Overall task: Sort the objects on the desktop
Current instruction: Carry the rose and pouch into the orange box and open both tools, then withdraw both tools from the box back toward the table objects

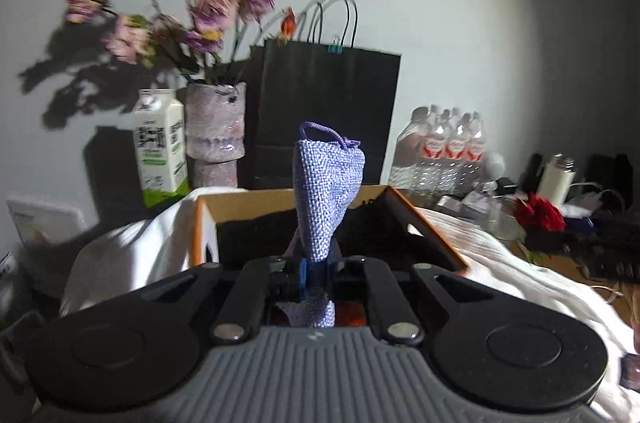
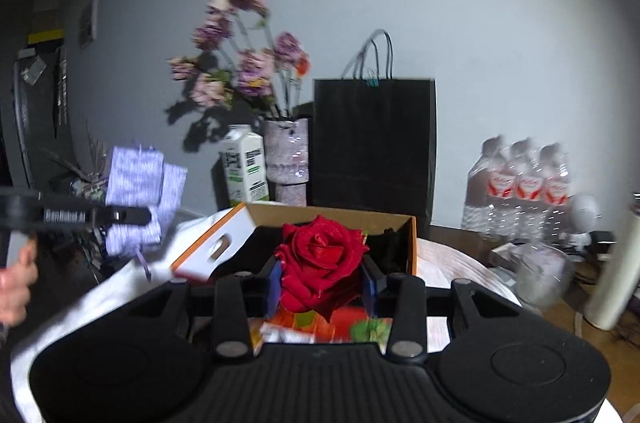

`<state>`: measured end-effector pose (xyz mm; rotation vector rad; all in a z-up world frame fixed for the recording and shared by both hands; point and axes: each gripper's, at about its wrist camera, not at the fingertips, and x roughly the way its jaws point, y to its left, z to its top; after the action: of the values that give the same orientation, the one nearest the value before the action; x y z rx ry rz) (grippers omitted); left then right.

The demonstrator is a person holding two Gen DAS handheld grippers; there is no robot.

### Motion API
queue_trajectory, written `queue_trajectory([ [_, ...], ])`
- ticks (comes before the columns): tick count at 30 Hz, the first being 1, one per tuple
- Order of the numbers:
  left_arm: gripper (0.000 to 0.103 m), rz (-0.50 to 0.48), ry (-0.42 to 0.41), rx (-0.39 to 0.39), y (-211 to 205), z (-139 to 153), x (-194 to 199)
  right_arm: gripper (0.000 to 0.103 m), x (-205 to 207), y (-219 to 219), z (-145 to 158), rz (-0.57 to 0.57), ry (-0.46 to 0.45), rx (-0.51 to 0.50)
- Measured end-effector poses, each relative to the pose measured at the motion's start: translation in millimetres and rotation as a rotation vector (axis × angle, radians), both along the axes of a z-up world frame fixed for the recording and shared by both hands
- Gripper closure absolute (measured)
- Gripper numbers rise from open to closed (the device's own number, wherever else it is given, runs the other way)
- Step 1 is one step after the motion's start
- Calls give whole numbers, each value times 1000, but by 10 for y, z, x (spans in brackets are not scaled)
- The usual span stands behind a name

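Note:
My left gripper (image 1: 316, 273) is shut on a lilac woven pouch (image 1: 326, 183) and holds it upright in front of the open cardboard box (image 1: 420, 223). The same pouch (image 2: 138, 195) and the left gripper (image 2: 120, 215) show blurred at the left of the right wrist view. My right gripper (image 2: 324, 283) is shut on a red rose (image 2: 320, 259), held over the near edge of the box (image 2: 332, 213). The rose also shows at the right of the left wrist view (image 1: 538, 213).
Behind the box stand a black paper bag (image 1: 328, 115), a vase of faded pink flowers (image 1: 216, 123), a milk carton (image 1: 160, 147) and a pack of water bottles (image 1: 444, 151). White cloth (image 1: 132, 247) covers the table. Clutter (image 1: 580, 191) lies at far right.

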<state>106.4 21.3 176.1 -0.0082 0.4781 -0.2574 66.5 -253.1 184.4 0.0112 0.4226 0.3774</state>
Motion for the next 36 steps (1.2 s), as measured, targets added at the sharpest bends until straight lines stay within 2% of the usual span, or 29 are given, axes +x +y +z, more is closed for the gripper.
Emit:
queue_trajectory([
  [3,94,36,86,70,-126,-200,714,65,839,108,-122,-31,112,23],
  [6,94,116,174,159,-190,-483,1344,65,1608,215,-371,-75,219,-13],
  [8,93,157,207,182,-164,-633,1638,65,1989,302,-532,-92,262,-52],
  [10,81,182,242,178,-112,-759,1870,64,2323,352,-693,-108,305,-74],
  [11,57,192,248,182,-98,-810,1940,63,2454,365,-767,-120,325,-83],
  [12,42,204,242,194,-92,-833,1980,59,2574,386,-856,-136,340,-98],
  [14,35,211,211,210,-91,-810,1954,44,2715,428,-966,-185,359,-147],
  [15,26,196,208,205,-82,-772,1934,39,2749,436,-987,-216,356,-168],
  [17,16,154,197,179,-66,-672,1790,35,2624,394,-947,-214,320,-127],
  [19,11,141,171,165,-37,-547,1585,22,2419,313,-861,-194,297,-69],
  [23,1,127,119,107,3,-315,983,20,1888,239,-633,-187,268,-46],
  [24,0,131,110,96,8,-275,809,15,1716,212,-586,-180,247,-32],
  [25,0,137,104,93,15,-244,641,11,1541,194,-558,-173,228,-19],
  [31,0,156,87,103,-28,-231,-328,11,577,131,-515,-61,221,26],
  [36,0,185,-17,144,-92,-328,-1062,10,-327,251,-637,20,148,-13],
])
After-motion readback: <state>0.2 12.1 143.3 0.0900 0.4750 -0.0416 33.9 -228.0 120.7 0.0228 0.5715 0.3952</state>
